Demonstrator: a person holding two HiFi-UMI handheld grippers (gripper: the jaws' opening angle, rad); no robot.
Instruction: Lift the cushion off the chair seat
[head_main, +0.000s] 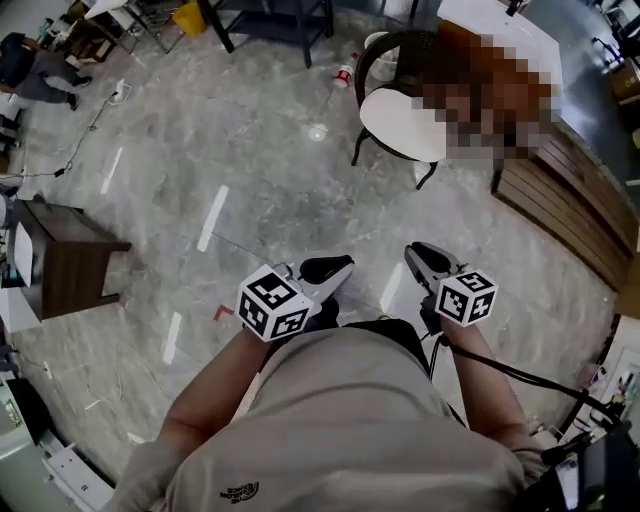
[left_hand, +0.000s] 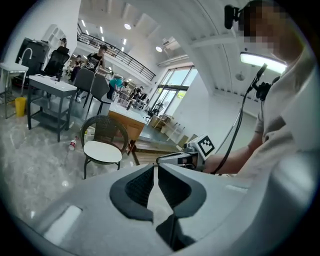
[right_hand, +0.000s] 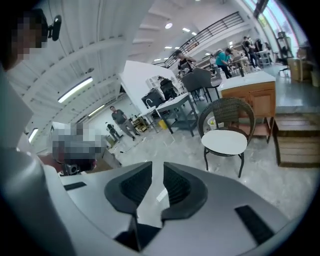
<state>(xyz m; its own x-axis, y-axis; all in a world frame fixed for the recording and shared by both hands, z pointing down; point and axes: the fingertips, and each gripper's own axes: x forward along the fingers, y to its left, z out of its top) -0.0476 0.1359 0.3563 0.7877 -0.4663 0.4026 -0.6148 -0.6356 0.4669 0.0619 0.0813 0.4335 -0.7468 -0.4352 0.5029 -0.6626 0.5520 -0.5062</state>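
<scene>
A dark wicker chair (head_main: 371, 62) stands on the marble floor at the upper right of the head view, and a round white cushion (head_main: 400, 125) lies flat on its seat. The cushion (left_hand: 102, 151) also shows left of centre in the left gripper view, and the same cushion (right_hand: 225, 142) shows right of centre in the right gripper view. Both grippers are held close to the person's body, well short of the chair. My left gripper (head_main: 330, 268) (left_hand: 156, 168) has its jaws together with nothing in them. My right gripper (head_main: 425, 258) (right_hand: 158, 166) shows a narrow gap, also empty.
A brown side table (head_main: 70, 260) stands at the left. Wooden steps (head_main: 570, 200) run along the right, just behind the chair. A small bottle (head_main: 344, 74) lies on the floor near the chair. Desks, office chairs and several people are farther back.
</scene>
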